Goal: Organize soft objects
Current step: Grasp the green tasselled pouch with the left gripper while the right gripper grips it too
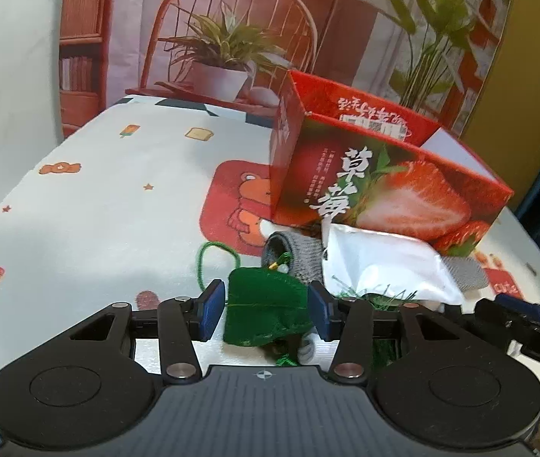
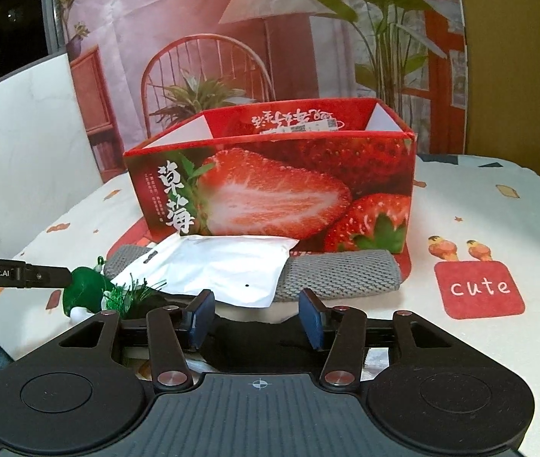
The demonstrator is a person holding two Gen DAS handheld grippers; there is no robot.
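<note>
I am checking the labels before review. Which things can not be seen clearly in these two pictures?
- Inside of the red strawberry-print cardboard box: both views, hidden by its front wall.
- Grey knitted cloth: right wrist view, middle covered by the white plastic pouch.
- Black soft item between the right tool fingers: too dark to identify.
- Green velvet pouch: left wrist view, lower part hidden by the left tool.

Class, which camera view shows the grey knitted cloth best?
The right wrist view: the grey knitted cloth stretches across in front of the strawberry box, partly under the white pouch. The left wrist view shows only its two ends, either side of the pouch.
</note>
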